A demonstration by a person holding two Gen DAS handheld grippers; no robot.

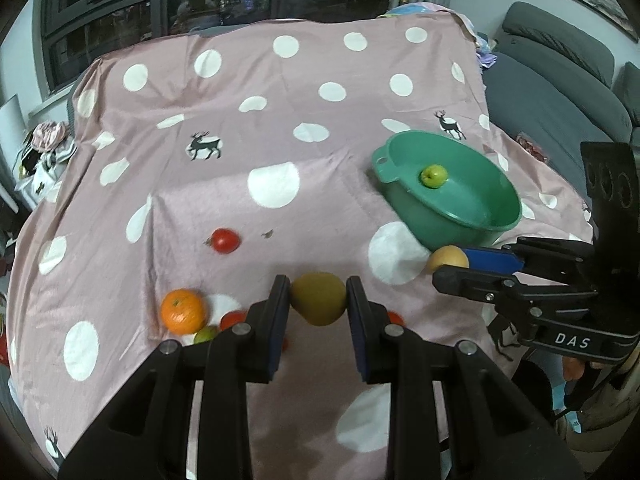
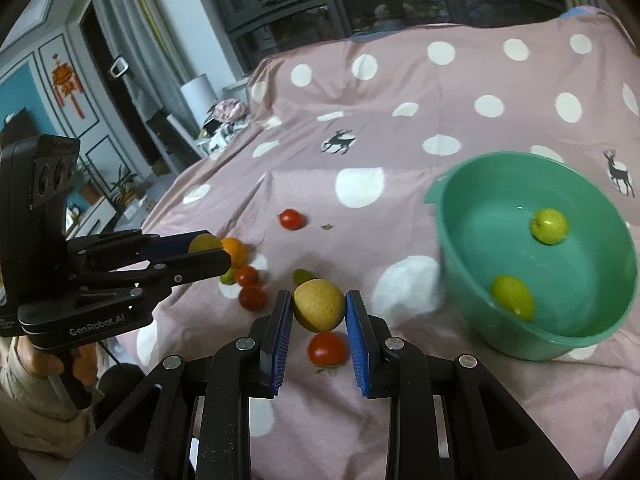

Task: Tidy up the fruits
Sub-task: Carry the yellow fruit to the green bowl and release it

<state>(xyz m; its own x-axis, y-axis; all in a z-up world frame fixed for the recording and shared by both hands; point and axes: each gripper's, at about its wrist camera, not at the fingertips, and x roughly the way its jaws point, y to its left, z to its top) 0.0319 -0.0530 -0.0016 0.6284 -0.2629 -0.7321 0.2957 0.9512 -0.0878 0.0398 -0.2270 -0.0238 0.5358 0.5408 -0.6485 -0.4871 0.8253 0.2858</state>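
A: Your left gripper (image 1: 319, 300) clamps an olive pear (image 1: 319, 298), your right gripper (image 2: 319, 309) a yellow pear (image 2: 319, 304), both near the basin (image 2: 592, 332)

B: They're firm, smooth, bruisable; keep the pads on their widest girth

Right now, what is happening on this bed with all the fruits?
A person holds a gripper in each hand. The left gripper is shut on a yellow-green pear, and the right gripper is shut on a yellow pear. The green basin already holds two green fruits. An orange and tomatoes wait on the cloth.
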